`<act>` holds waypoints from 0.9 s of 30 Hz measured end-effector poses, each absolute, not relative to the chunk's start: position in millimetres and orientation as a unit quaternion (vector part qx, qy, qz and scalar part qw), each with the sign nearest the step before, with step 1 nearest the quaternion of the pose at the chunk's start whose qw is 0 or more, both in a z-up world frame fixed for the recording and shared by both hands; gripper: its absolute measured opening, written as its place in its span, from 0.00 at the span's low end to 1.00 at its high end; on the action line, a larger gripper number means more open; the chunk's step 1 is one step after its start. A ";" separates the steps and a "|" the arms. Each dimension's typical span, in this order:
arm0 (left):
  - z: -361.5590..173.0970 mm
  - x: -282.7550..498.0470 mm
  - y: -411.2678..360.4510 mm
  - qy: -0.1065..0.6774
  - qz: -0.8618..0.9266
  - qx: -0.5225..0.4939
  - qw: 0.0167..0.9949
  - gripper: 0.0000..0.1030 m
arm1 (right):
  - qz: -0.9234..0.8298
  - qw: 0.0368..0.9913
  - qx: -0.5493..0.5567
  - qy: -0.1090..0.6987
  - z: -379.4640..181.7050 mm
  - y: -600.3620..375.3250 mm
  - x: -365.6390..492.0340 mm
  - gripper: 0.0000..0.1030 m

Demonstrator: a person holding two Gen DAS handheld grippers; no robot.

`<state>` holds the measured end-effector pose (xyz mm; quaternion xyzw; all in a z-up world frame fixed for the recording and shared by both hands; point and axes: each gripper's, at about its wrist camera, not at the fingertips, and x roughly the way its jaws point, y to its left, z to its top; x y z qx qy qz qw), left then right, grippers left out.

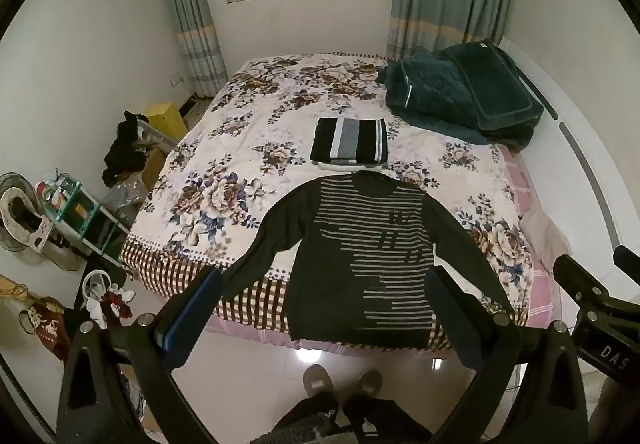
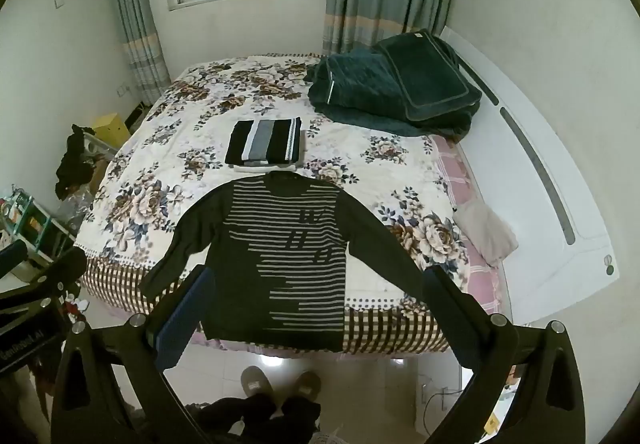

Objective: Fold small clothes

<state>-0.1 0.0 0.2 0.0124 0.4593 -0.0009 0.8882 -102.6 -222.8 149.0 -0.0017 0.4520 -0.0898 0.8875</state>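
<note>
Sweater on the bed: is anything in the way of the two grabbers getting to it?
Nothing visible blocks them. The striped sweater lies flat on the bed, sleeves spread. The left gripper and right gripper are both open above it. The folded pile lies beyond its collar.

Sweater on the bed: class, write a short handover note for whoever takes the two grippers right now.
Left gripper: jaws open, empty, held above the bed's near edge.
Right gripper: jaws open, empty, likewise.
Sweater: lies flat at the foot of the bed, sleeves spread, hem hanging over the edge.
Done: a folded pile sits just beyond the collar.
Left: fold in the sleeves, fold the body, add it to the pile.
</note>
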 end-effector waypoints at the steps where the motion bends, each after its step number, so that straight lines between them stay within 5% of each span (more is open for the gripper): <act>1: 0.3 -0.1 -0.1 0.459 0.000 0.013 0.888 1.00 | -0.088 0.886 0.001 0.455 148.9 -223.2 -102.3 1.00; 27: 0.9 -1.9 0.4 0.459 0.001 0.016 0.888 1.00 | -0.090 0.888 -0.001 0.452 149.7 -222.8 -98.3 1.00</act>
